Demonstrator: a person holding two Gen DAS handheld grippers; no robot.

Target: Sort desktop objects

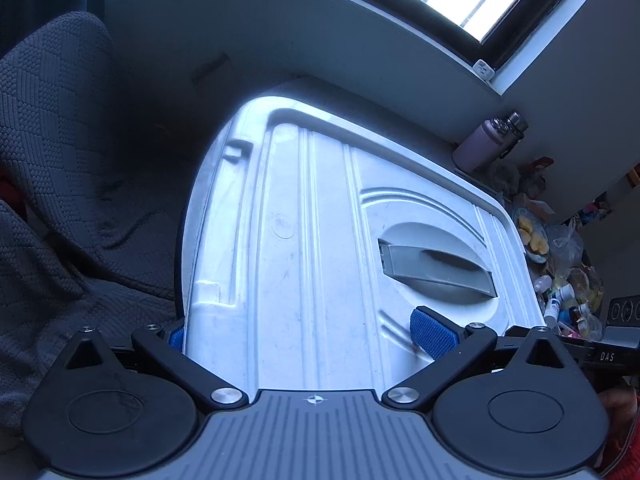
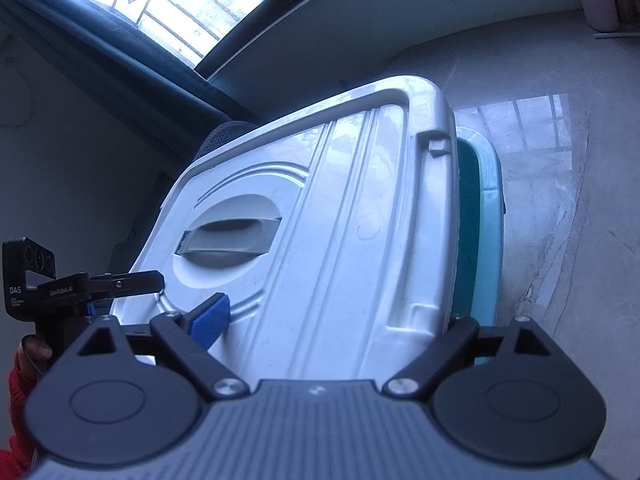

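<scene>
A white plastic box lid (image 1: 320, 240) with a grey recessed handle (image 1: 436, 264) fills both views; it also shows in the right wrist view (image 2: 340, 220). My left gripper (image 1: 304, 338) clamps the lid's near edge, one blue pad (image 1: 434, 334) on top, the other under the edge. My right gripper (image 2: 336, 320) clamps the same lid at its other near corner, one blue pad (image 2: 210, 320) on top. The lid is tilted up over a teal storage box (image 2: 486, 208). The left gripper's body (image 2: 80, 288) shows at the left of the right wrist view.
A grey knitted blanket (image 1: 60, 180) lies left. A purple bottle (image 1: 486, 142), a plate of food (image 1: 532, 236), bags and small bottles (image 1: 560, 300) crowd the right. A marbled grey surface (image 2: 560, 160) lies beyond the box. A window is above.
</scene>
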